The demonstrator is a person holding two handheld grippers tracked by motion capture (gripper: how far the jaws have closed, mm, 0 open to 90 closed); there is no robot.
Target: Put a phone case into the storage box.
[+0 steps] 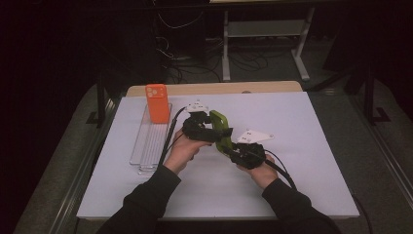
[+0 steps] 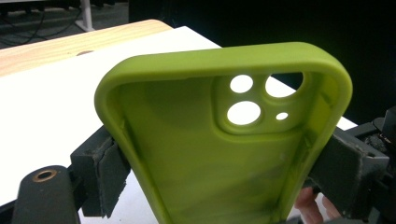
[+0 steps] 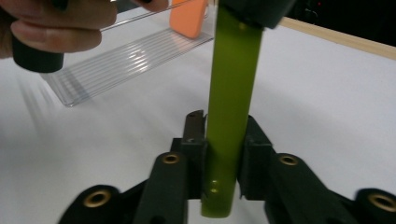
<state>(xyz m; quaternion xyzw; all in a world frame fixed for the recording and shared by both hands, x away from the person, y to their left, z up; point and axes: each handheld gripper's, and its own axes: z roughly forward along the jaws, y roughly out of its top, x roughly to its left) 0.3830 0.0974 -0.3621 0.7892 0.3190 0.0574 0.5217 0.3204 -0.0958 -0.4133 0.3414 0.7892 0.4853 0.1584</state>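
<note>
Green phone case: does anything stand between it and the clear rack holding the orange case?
Nothing visible does. The green phone case is held above the table between both grippers; the white surface toward the clear rack lies bare, and the orange case fills only its far end.

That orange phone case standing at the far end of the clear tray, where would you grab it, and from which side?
Probably the top part of the orange phone case, coming down from above. It stands upright at the far end of the clear tray, so its upper half rises free of the low tray walls. It is a thin slab: gripper pads closing on its flat front and back, or across its narrow edges, should hold it.
</note>
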